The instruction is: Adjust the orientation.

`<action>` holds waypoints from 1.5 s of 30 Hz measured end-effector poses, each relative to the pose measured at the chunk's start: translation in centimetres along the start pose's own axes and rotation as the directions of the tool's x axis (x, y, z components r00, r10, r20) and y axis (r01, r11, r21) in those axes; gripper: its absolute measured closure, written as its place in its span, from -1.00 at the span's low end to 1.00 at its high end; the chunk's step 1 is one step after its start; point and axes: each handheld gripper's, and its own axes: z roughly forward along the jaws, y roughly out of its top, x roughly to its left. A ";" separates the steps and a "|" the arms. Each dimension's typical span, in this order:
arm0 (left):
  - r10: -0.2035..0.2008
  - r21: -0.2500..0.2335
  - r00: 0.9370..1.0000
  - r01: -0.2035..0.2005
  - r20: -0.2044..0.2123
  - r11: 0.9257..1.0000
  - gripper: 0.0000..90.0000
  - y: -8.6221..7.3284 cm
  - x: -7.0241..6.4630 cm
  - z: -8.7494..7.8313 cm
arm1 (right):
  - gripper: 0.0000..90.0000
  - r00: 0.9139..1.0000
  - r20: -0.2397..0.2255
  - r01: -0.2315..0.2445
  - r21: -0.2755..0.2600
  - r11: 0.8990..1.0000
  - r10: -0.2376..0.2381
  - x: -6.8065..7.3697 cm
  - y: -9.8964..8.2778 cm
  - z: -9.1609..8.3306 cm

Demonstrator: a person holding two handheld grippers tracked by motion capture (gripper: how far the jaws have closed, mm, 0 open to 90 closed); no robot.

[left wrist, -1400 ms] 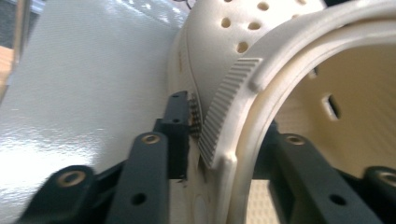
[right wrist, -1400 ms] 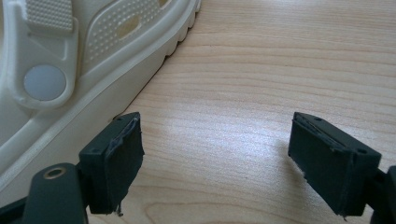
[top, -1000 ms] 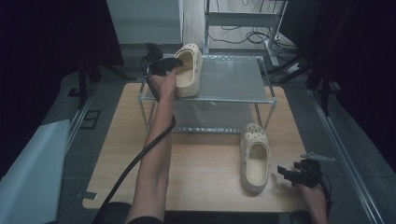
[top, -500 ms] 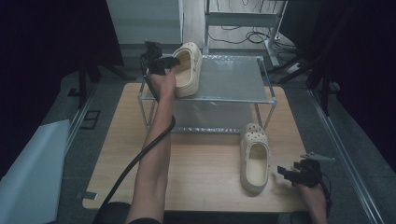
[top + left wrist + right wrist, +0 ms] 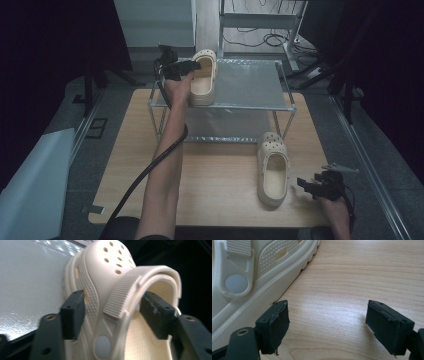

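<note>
High view sits above the person's side, looking forward and down across the whole wooden surface (image 5: pixel 220 170) and the metal shelf (image 5: pixel 250 82) at upper centre. Left gripper view is pressed close on the cream clog (image 5: pixel 120 290) on that shelf. Right gripper view skims low over the wood, the second clog (image 5: pixel 249 277) at upper left.

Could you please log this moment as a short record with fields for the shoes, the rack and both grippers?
setting: wooden table with a two-tier metal rack at its far side
shoe 1: cream clog on the rack's top shelf, left end, toe pointing away
shoe 2: matching cream clog on the table in front of the rack, right side
left gripper: open, jaws straddling the side wall of the top-shelf clog
right gripper: open over bare wood, just right of the table clog
</note>
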 end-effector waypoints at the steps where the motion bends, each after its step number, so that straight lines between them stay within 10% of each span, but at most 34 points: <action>1: 0.012 -0.002 1.000 -0.012 0.007 1.000 -0.25 0.0 0.0 -0.2 | -0.58 1.000 0.001 0.002 -0.001 1.000 -0.002 0.0 0.0 0.0; 17: 0.150 0.042 0.984 -0.155 0.099 0.987 -0.72 -1.5 1.2 -2.8 | -0.63 1.000 -0.008 0.019 -0.031 0.999 -0.020 0.3 0.2 -0.2; 35: 0.298 0.004 0.941 -0.302 0.162 0.953 -1.00 -4.5 1.0 -6.4 | -0.75 0.998 -0.029 0.050 -0.034 0.998 -0.051 0.8 0.3 0.1; 45: 0.320 -0.008 0.927 -0.325 0.196 0.946 -1.00 -7.1 1.5 -8.1 | -0.76 0.997 -0.031 0.069 -0.036 0.997 -0.071 0.9 0.3 0.0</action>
